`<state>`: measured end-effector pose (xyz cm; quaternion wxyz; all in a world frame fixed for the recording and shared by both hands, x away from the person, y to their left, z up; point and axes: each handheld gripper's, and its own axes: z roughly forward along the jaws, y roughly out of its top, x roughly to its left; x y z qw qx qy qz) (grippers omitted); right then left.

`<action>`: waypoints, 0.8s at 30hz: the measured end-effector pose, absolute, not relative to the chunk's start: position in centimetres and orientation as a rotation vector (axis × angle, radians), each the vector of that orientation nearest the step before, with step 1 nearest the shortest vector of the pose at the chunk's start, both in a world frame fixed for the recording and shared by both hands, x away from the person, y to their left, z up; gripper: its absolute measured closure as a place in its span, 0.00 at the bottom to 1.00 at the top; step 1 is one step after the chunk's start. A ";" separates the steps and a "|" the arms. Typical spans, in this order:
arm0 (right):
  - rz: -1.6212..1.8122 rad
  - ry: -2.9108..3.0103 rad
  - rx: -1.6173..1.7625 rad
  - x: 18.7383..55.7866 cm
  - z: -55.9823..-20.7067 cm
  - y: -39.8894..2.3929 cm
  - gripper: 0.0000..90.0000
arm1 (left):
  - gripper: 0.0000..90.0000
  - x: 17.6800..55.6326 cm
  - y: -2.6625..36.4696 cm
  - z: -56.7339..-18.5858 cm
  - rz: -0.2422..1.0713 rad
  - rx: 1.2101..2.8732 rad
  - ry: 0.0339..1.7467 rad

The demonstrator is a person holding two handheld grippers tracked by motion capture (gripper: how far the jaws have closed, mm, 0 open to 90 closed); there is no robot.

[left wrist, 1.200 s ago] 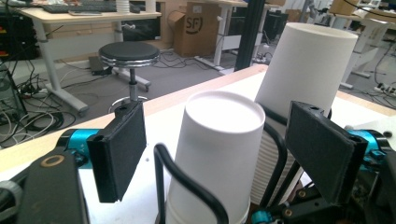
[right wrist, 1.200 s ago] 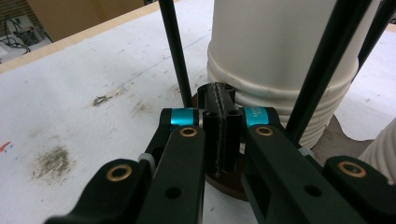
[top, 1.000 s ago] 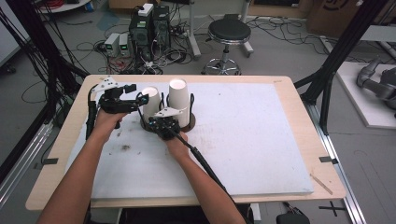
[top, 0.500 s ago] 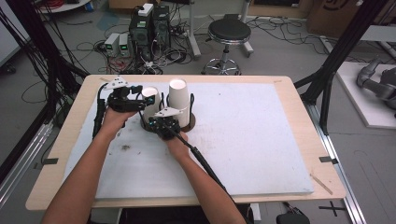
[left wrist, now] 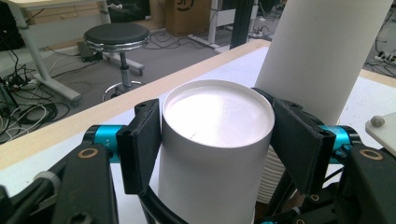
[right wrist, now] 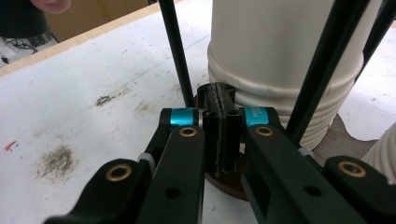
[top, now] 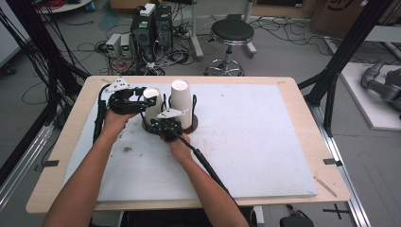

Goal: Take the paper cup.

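Two stacks of upside-down white paper cups stand on brown bases with thin black rods, at the table's far left. In the left gripper view, the short stack's top cup sits between the black pads, and my left gripper is shut on it. From above, that left gripper holds the short stack from the left. The tall stack stands just right of it. My right gripper is shut, pads pressed together, its tip on the brown base below the ribbed cup rims. The right gripper lies low in front of the stacks.
The white mat stretches bare to the right and front. Black rods rise close beside my right gripper's tip. A second stack's rim is near its right side. A stool and computer boxes stand on the floor beyond the table.
My left gripper has shifted a little to the right, onto the short stack's top cup. The right gripper has stayed at the base.
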<state>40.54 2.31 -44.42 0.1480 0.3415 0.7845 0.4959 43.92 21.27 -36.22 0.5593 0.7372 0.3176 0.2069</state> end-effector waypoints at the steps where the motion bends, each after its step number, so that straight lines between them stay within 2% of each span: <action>1: 1.429 2.257 0.979 40.6 -44.4 2.3 1.00 | 0.39 43.9 21.3 -36.2 0.489 1.736 0.745; 24: 1.432 2.272 0.974 40.6 -44.4 2.2 0.98 | 0.40 42.5 21.8 -31.3 0.534 1.627 0.705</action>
